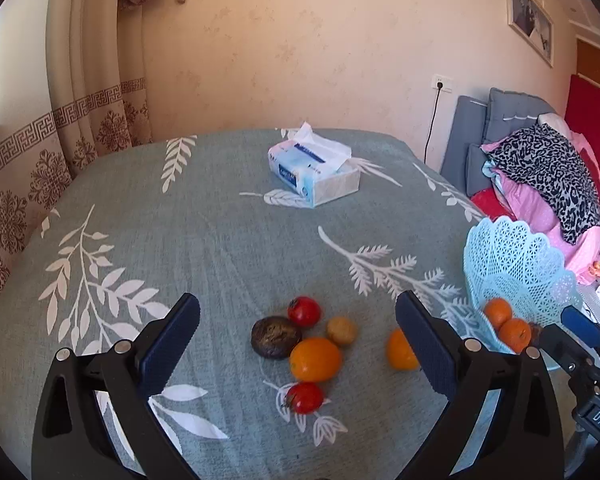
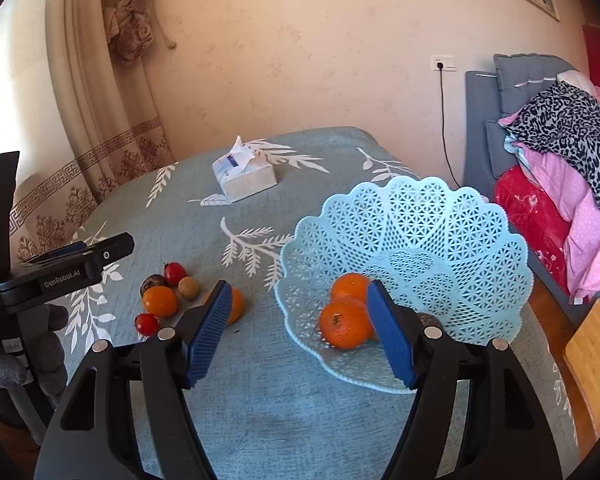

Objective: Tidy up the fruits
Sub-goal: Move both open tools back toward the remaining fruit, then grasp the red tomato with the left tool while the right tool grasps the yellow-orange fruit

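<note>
The left gripper is seen with its jaws wide apart and nothing between the pads; the right gripper likewise stands apart and grips nothing, the fruit behind it being untouched.

Nearest on the table, a loose cluster of fruit is laid out; two tomatoes are counted, one big orange, one dark brown fruit and one small tan fruit, kind not made out; a further orange lies just beside them, half hidden by a pad in both views.

To the right the basket is tilted on the cloth; two oranges are counted inside, touching; a dark thing behind the right pad is glimpsed, too hidden to name.

Farther back one tissue box stands alone; beyond the table a pile of bedding is cut off by the frame edge.
</note>
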